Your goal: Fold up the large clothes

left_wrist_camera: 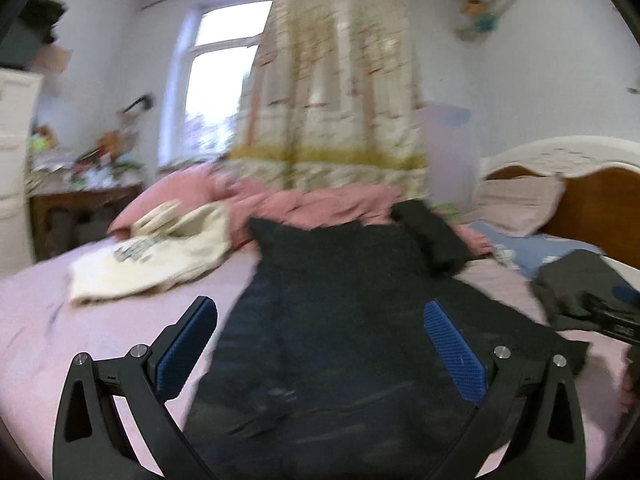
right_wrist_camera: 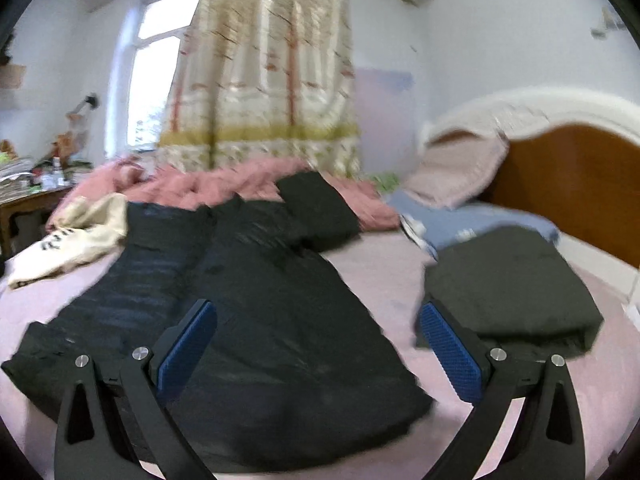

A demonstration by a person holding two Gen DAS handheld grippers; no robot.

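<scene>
A large black garment (left_wrist_camera: 340, 320) lies spread flat on the pink bed sheet (left_wrist_camera: 36, 320), reaching from the near edge back to the pink blanket. It also shows in the right wrist view (right_wrist_camera: 248, 312). My left gripper (left_wrist_camera: 320, 344) is open and empty, hovering just above the garment's near part. My right gripper (right_wrist_camera: 318, 348) is open and empty above the garment's right edge. A folded dark grey garment (right_wrist_camera: 508, 288) lies on the sheet to the right. Both views are blurred by motion.
A cream printed garment (left_wrist_camera: 152, 248) lies at the left of the bed. A crumpled pink blanket (left_wrist_camera: 312, 204) and pillows (left_wrist_camera: 516, 204) sit at the back by the wooden headboard (left_wrist_camera: 600, 208). A curtain (left_wrist_camera: 336, 80) hangs behind. A cluttered desk (left_wrist_camera: 80, 188) stands at the left.
</scene>
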